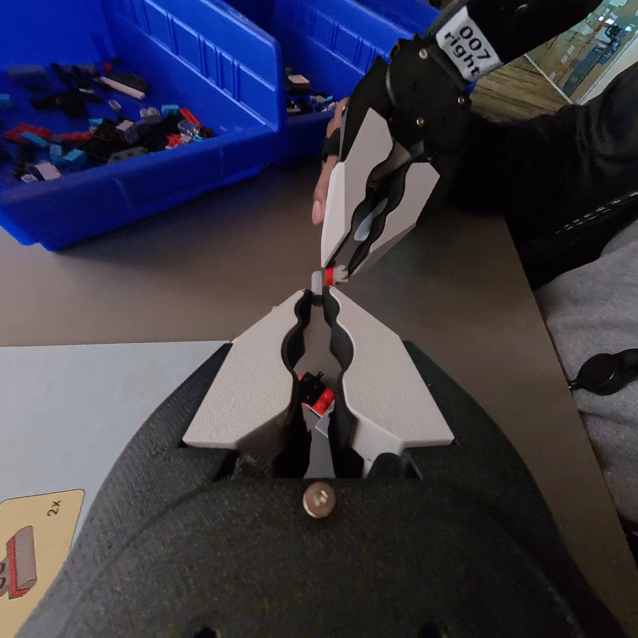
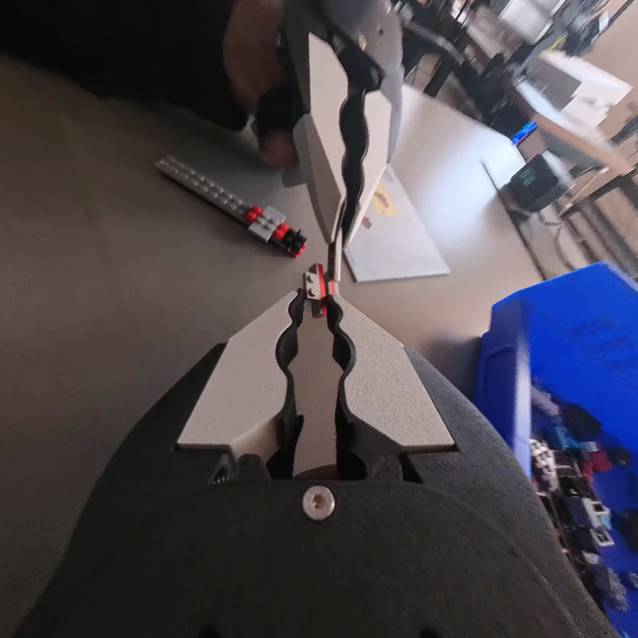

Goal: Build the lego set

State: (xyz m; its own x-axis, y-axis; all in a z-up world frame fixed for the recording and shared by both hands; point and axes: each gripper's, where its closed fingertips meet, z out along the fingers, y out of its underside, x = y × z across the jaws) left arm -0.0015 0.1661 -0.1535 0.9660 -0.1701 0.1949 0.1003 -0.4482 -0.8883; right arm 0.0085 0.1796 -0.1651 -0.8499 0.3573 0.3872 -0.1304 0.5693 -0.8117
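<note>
My left gripper (image 1: 317,296) is shut on a small light grey piece (image 1: 316,281). My right gripper (image 1: 337,271) comes in from the upper right, shut on a small red and grey piece (image 1: 332,275). The two pieces touch above the table. In the right wrist view my right gripper (image 2: 316,304) pinches the grey two-stud plate with red under it (image 2: 315,291), and the left gripper (image 2: 336,257) comes down from above against its side. A partial build (image 2: 234,203), a long grey plate with red and black bricks at one end, lies on the table and shows between my left fingers (image 1: 316,393).
Two blue bins with several loose bricks stand behind (image 1: 138,193) (image 1: 328,45); one also shows in the right wrist view (image 2: 569,328). The instruction booklet (image 1: 86,414) (image 2: 390,241) lies on the brown table (image 1: 172,293). A person's dark sleeve (image 1: 552,155) is at the right. Only a small space, under 4 cm, lies between the two pairs of fingers.
</note>
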